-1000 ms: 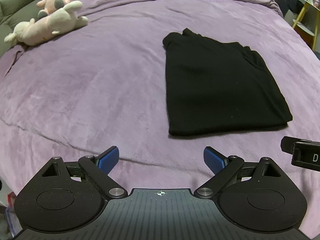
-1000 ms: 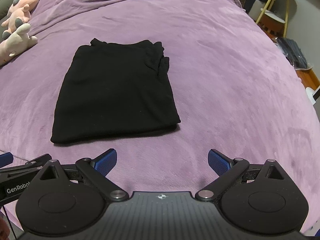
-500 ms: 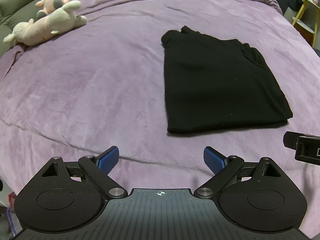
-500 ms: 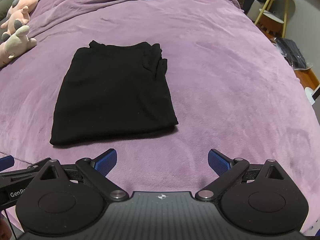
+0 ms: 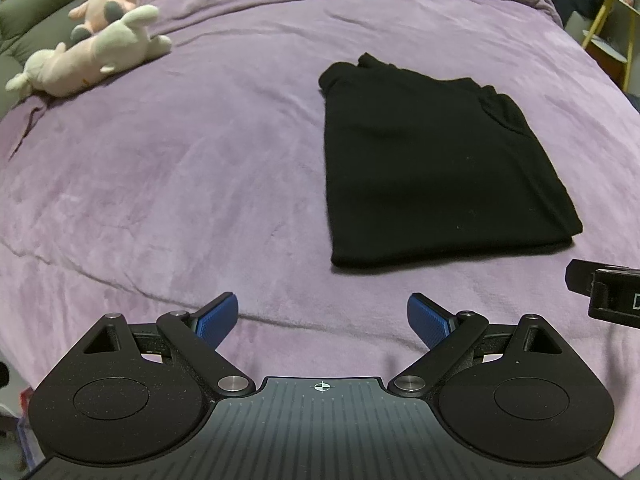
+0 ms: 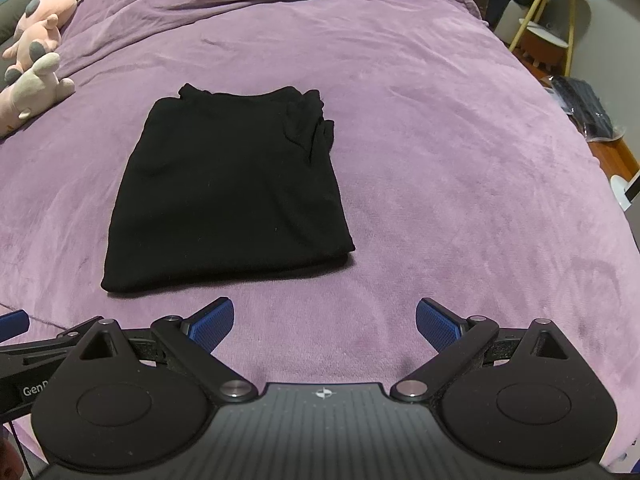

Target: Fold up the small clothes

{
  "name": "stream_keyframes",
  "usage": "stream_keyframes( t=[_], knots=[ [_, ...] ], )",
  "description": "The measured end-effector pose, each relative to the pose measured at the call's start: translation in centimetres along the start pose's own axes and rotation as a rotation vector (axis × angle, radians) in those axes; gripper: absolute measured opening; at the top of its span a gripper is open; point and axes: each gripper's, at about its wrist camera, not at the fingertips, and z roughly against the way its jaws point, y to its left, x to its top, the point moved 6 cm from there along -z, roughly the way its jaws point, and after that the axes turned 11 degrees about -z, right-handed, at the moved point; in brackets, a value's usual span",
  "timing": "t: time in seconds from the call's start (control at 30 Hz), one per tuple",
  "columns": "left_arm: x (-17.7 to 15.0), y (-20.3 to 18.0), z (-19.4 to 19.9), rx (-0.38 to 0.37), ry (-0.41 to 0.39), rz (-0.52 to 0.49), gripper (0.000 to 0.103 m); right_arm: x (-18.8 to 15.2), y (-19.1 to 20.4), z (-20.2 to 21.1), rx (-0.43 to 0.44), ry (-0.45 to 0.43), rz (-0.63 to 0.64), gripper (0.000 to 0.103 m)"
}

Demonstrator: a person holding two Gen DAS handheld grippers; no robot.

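A black garment [image 5: 436,172] lies folded into a flat rectangle on the purple bed cover [image 5: 180,168]. It also shows in the right wrist view [image 6: 228,192]. My left gripper [image 5: 323,318] is open and empty, held back from the garment's near left corner. My right gripper [image 6: 324,320] is open and empty, held back from the garment's near right corner. The right gripper's body [image 5: 612,296] shows at the right edge of the left wrist view. The left gripper's body [image 6: 24,356] shows at the left edge of the right wrist view.
Pink and white plush toys [image 5: 92,52] lie at the bed's far left, also seen in the right wrist view [image 6: 32,60]. A yellow-legged side table [image 6: 556,20] and a dark bag [image 6: 588,112] stand beyond the bed's right edge.
Both grippers have drawn back slightly from the garment and stay open. The garment has not moved.
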Motion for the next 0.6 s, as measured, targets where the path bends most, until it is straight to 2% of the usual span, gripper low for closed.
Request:
stream_keyframes(
  t=[0.6],
  knots=[
    [0.15,-0.06,0.26,0.007,-0.005,-0.008,0.096,0.0,0.08,0.3,-0.001,-0.001,0.007,0.098]
  ],
)
